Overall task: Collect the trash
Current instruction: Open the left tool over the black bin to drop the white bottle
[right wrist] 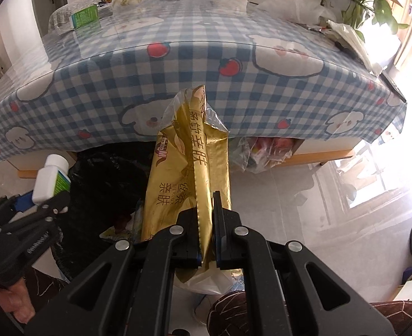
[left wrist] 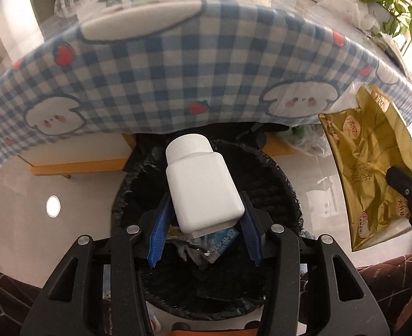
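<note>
Left claw (left wrist: 206, 218) clamped on a bottle (left wrist: 201, 184) and right claw (right wrist: 207, 232) on a gold wrapper (right wrist: 189, 173) hang over the part-filled bin (left wrist: 284, 173); the far bench (right wrist: 206, 64) holds more litter.

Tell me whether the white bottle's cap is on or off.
On. The ribbed white cap sits on the white bottle held by the left gripper above the bin.

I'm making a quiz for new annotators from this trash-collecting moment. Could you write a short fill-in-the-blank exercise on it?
1. The left gripper holds a white ____ with a ribbed cap.
2. The right gripper is clamped on a ____-coloured wrapper.
3. Below the left gripper sits a bin lined with a ____ bag.
4. The tablecloth has a blue and white ____ pattern.

Missing words: bottle; gold; black; checked
</note>
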Tool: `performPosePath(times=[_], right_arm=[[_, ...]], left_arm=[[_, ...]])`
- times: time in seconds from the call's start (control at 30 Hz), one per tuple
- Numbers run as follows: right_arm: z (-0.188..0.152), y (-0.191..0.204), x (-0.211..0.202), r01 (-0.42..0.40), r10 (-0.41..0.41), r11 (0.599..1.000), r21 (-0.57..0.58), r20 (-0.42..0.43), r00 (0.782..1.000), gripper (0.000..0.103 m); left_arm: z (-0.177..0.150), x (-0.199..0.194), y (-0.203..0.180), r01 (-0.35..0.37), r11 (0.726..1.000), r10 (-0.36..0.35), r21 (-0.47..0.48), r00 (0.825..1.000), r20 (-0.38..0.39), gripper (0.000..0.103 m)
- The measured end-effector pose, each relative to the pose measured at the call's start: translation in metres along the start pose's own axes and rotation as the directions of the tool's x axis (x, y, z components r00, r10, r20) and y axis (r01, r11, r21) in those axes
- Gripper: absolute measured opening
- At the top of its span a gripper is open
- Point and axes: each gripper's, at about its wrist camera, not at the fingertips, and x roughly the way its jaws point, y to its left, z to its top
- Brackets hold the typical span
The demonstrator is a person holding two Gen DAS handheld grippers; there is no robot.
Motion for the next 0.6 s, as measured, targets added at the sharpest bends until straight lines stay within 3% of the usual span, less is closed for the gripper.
performPosePath(times=[0.4, 0.47, 0.53, 0.6], right_arm=[[0.0, -0.006, -0.005, 0.013, -0.014, 1.0, 0.021, 0.014, 1.0, 0.005], [0.0, -0.004, -0.005, 0.013, -0.013, 1.0, 0.021, 0.013, 1.0, 0.005], [0.0, -0.002, -0.004, 0.011, -0.011, 1.0, 0.021, 0.009, 1.0, 0.005], [-0.001, 0.002, 0.0, 0.008, -0.008, 1.0, 0.017, 0.003, 1.0, 0.005]], left_arm=[[0.002, 0.005, -0.013, 0.039, 0.999, -0.04, 0.026, 0.999, 0.012, 0.048], [0.001, 0.003, -0.013, 0.035, 0.999, -0.035, 0.029, 0.999, 0.017, 0.051], [-0.001, -0.001, -0.01, 0.028, 0.999, -0.029, 0.027, 0.999, 0.027, 0.065], [0.0, -0.003, -0.002, 0.022, 1.0, -0.023, 0.02, 0.999, 0.034, 0.07]])
